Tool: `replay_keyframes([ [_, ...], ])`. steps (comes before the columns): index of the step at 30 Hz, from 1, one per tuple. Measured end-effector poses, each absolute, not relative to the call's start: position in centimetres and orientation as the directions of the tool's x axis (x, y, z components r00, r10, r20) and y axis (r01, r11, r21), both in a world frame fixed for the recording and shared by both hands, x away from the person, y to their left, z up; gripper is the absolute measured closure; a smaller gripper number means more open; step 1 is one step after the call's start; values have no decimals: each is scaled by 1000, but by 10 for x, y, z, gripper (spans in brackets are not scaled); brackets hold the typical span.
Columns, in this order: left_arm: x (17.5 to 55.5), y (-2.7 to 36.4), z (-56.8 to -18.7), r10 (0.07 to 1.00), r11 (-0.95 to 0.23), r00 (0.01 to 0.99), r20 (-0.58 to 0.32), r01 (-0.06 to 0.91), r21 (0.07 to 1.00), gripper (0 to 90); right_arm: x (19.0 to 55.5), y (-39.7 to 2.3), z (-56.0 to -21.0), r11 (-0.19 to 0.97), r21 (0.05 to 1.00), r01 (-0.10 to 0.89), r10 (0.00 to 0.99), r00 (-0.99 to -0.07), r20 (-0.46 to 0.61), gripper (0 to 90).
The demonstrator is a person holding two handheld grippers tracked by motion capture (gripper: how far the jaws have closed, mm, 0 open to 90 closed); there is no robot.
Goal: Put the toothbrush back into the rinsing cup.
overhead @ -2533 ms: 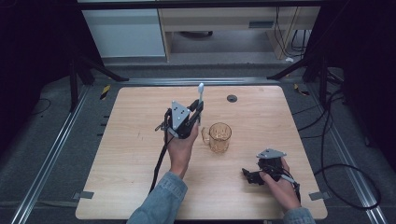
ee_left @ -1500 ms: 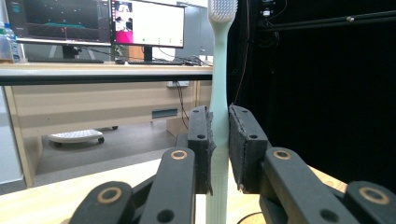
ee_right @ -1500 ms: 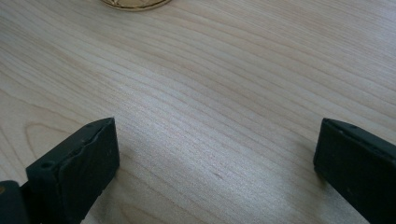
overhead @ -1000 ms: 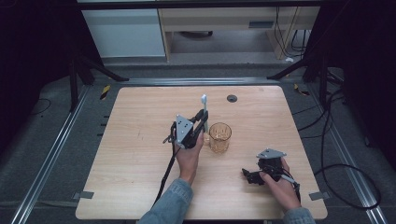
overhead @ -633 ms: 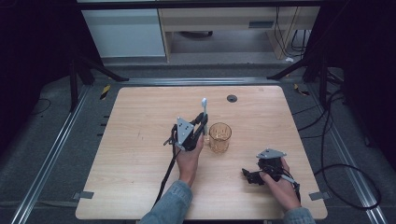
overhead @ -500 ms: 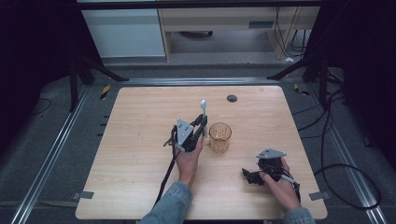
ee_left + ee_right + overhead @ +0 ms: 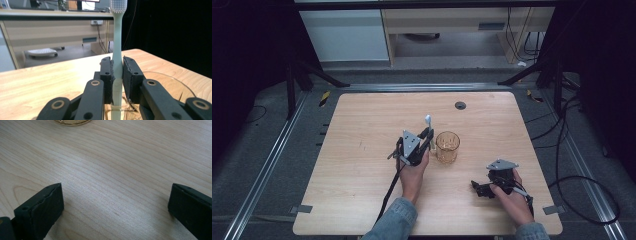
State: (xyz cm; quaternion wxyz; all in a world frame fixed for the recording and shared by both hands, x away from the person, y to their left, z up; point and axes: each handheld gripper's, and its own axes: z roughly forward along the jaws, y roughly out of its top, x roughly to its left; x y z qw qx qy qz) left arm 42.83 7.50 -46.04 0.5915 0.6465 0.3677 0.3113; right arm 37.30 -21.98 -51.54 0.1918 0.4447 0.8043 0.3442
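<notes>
Centrally, the two black fingers of the left gripper are clamped on the ribbed neck of a pale mint-green plastic toothbrush, which stands nearly upright with its white bristle head at the top and its lower handle passing down behind the fingers. Directly beyond and below the grip lies the rim of an amber, patterned glass tumbler. In the high view the left gripper sits just beside that tumbler on its left, the toothbrush rising above it. Whether the handle's lower end is already inside the rim or just outside it cannot be told.

Principal hazards, as judged:
- The clamp bears on a narrow, smooth neck; a sideways nudge against the rim could pivot the brush between the fingers.
- Lowering while off-centre could strike the rim and tip or slide the light tumbler across the pale wooden surface.
- Releasing too high could let the brush bounce out.

Farther out, the right gripper rests low near the surface's front right, well apart from the tumbler, its fingers spread wide around bare wood, so nothing steadies the glass.
</notes>
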Motion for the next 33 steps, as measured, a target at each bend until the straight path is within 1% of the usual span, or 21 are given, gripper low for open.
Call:
replay_keyframes([
  [10,430,74,-465,843,-57,537,-34,152,987,781,373,-220,-515,368,724,583,848,-531,-3,6],
  [33,430,76,-465,841,-68,539,-38,177,982,772,373,-220,-515,368,724,583,847,-531,-3,6],
])
